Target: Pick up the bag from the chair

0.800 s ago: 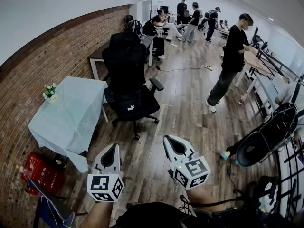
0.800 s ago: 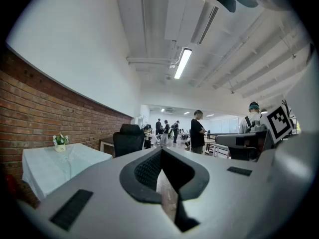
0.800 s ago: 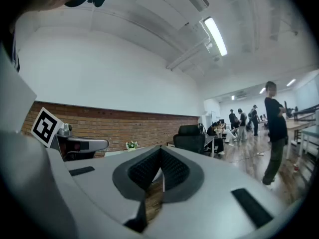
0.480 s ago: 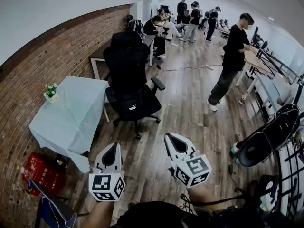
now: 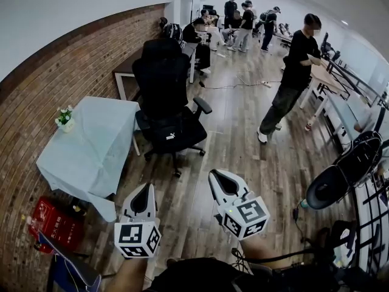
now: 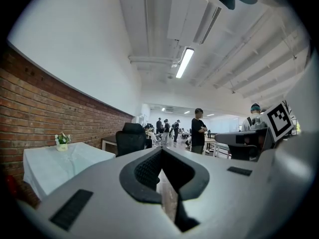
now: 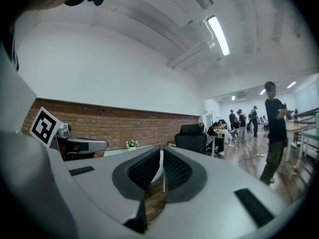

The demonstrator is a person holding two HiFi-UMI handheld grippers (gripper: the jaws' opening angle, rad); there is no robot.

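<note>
A black bag [image 5: 172, 136] with a small white logo lies on the seat of a black office chair [image 5: 161, 72] by the brick wall. It stands well ahead of both grippers. My left gripper [image 5: 144, 188] is low in the head view, shut and empty, pointing level toward the chair [image 6: 130, 139]. To its right, my right gripper [image 5: 217, 176] is also shut with nothing between its jaws. Its own view looks along the jaws [image 7: 162, 151] to the chair [image 7: 192, 136] in the distance. In both gripper views the bag is too small to make out.
A table under a pale cloth [image 5: 91, 145] with a small flower pot [image 5: 63, 119] stands left of the chair. A red box [image 5: 51, 221] sits on the floor below it. A person [image 5: 293, 72] stands at right. Another black chair [image 5: 340, 175] is at the right edge.
The standing person at right has taken a step to the left. Both grippers stay in about the same place, jaws unchanged.
</note>
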